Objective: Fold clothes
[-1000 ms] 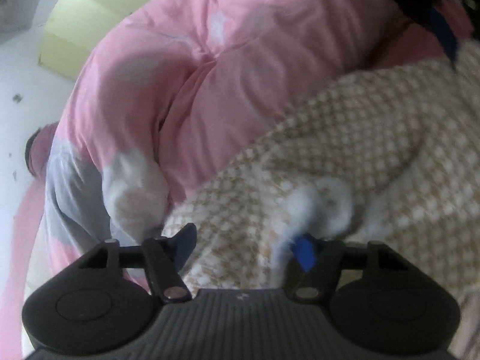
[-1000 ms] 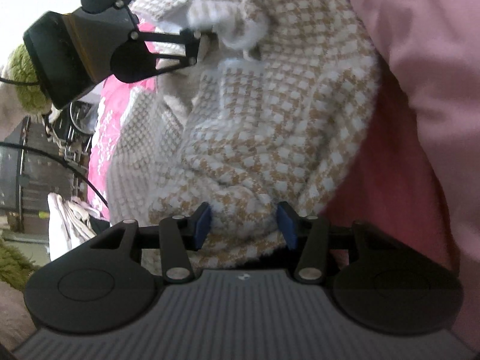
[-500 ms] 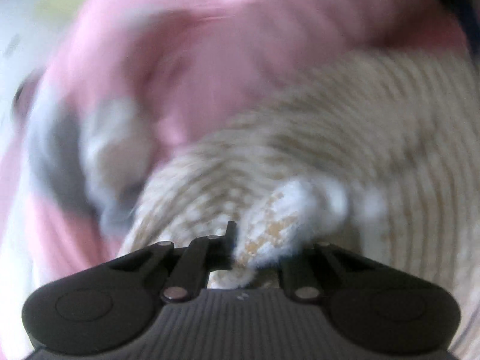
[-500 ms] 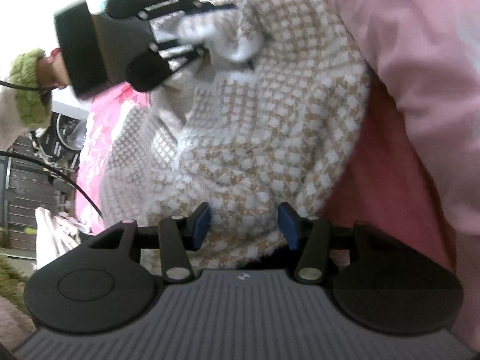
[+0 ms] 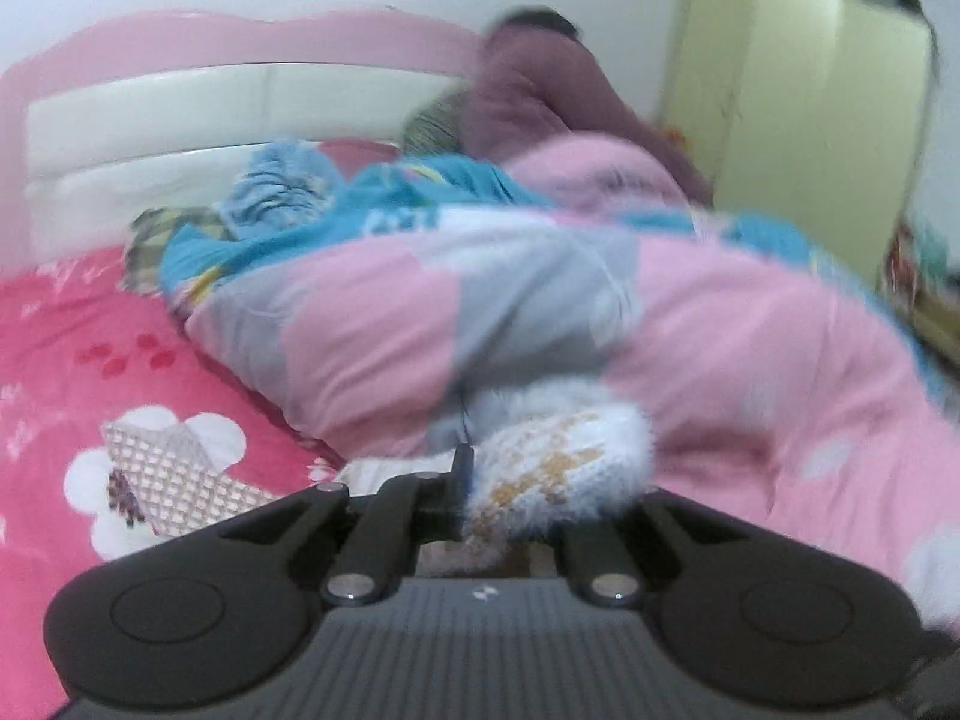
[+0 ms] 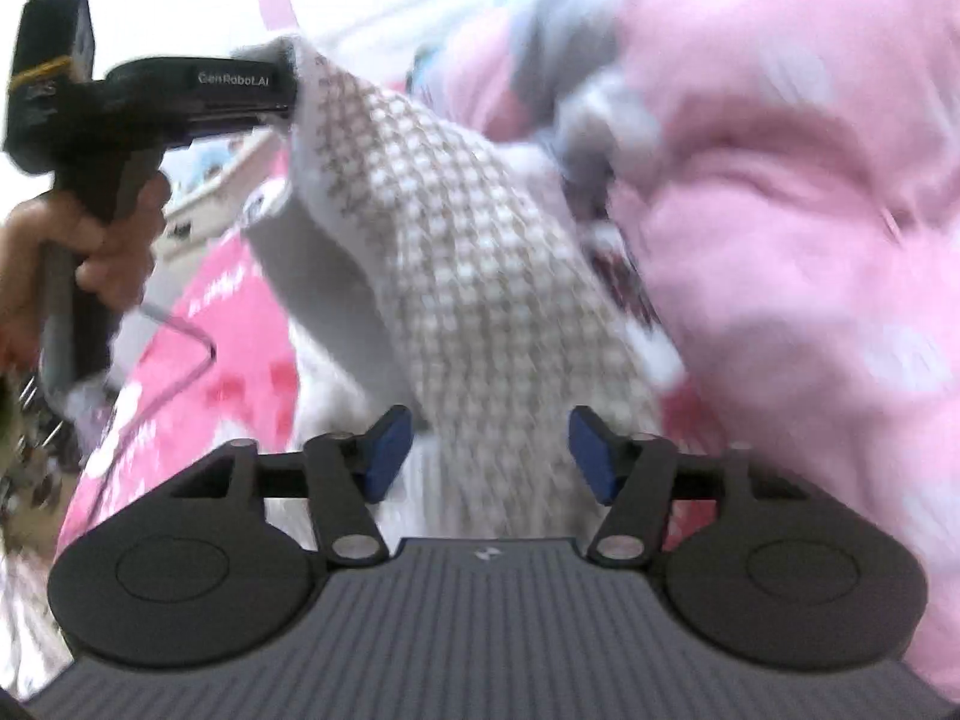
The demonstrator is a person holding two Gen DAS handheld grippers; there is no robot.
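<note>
Knitwear aloft over a pink bed [image 5: 78, 360]: the left gripper [image 6: 282, 99], lettered "GenRobot.AI", is clamped on a fuzzy edge of the checked beige-and-white garment [image 6: 468, 252], which hangs down to the right gripper [image 6: 489, 450], whose jaws are opening around the cloth without pinching it. Re-gripping the lower hem squarely would likely keep the fold even.
</note>
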